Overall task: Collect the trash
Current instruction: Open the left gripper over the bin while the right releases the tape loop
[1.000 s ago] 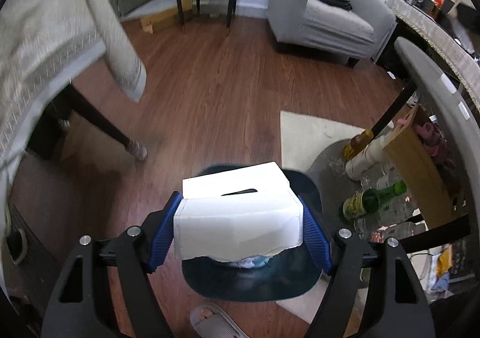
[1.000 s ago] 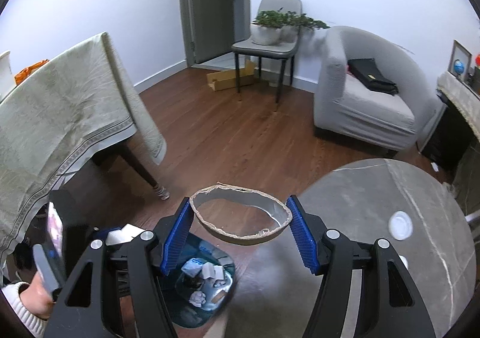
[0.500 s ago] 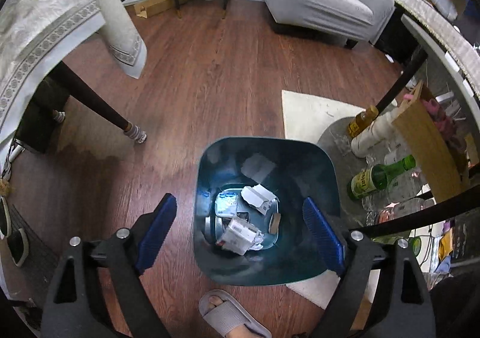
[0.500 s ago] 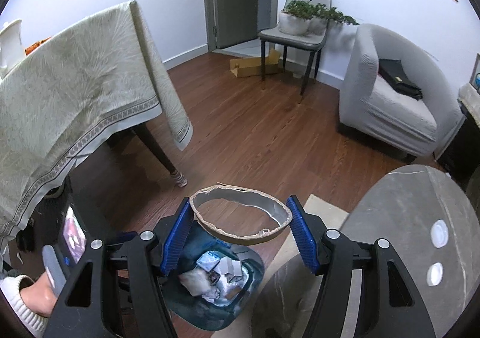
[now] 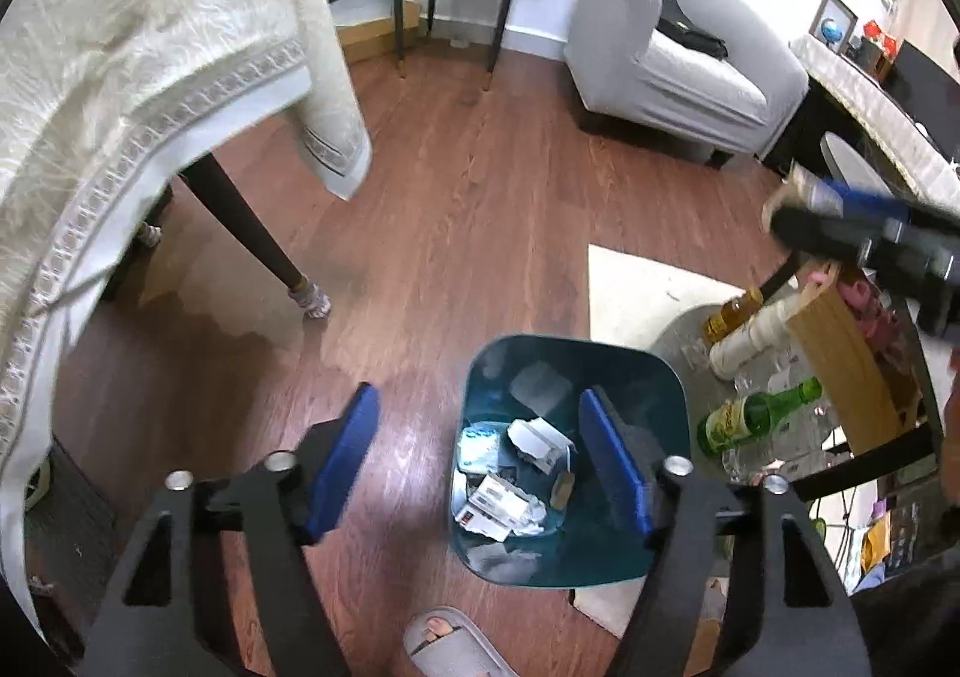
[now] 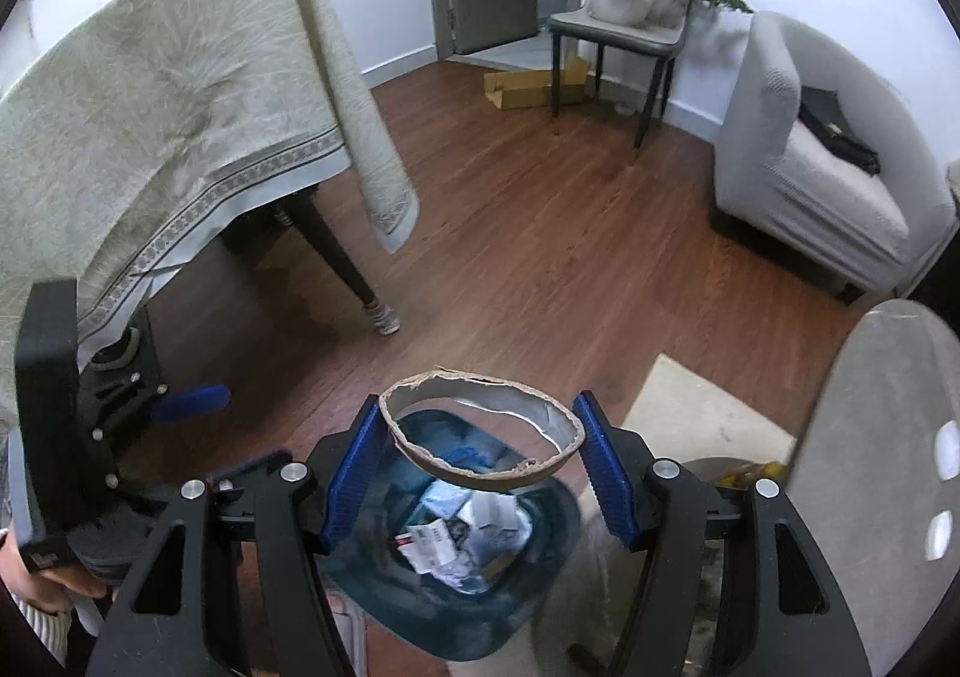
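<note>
Right gripper (image 6: 480, 458) jaws pinch a torn foil-lined ring (image 6: 483, 437), its long axis spanning pad to pad. Teal bin (image 6: 540, 575) lies directly beneath, lower centre. Left gripper (image 5: 480, 455): jaws just narrowed, spread, nothing between.

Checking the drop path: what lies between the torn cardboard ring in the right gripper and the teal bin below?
Nothing: in the right wrist view, the cardboard ring hangs over the open teal bin with only air between.
</note>
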